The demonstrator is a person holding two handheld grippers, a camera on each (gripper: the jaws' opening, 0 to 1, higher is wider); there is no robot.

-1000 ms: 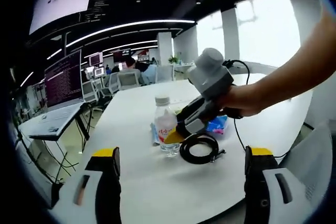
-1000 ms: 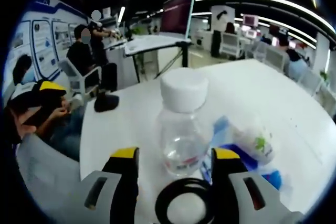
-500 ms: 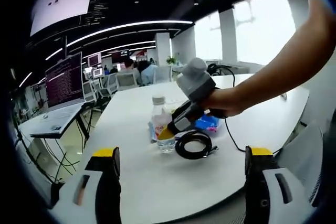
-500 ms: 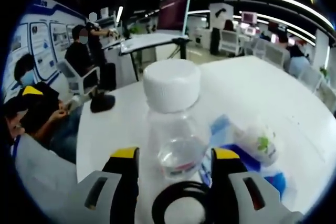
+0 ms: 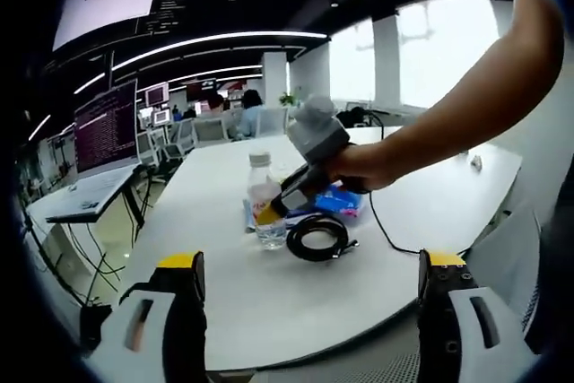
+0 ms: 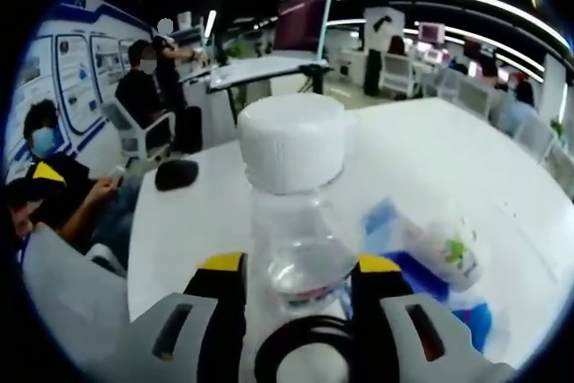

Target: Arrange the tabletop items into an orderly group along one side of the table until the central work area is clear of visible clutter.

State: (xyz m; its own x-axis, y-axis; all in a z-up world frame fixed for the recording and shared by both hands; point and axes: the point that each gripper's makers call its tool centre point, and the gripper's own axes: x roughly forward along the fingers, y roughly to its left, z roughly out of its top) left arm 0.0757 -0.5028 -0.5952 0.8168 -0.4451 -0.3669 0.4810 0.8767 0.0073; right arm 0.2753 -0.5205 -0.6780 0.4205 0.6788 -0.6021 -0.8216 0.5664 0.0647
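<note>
Since earlier: right gripper jaws narrowed onto water bottle | left gripper wide, empty | bottle, cable coil, blue packet mid-table | progress: grouping unfinished

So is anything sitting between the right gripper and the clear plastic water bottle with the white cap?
Nothing visible does. In the right gripper view the clear plastic water bottle already stands between the right gripper's jaws. The coiled black cable lies on the white table just below the bottle, close under the jaws, not blocking it.
</note>
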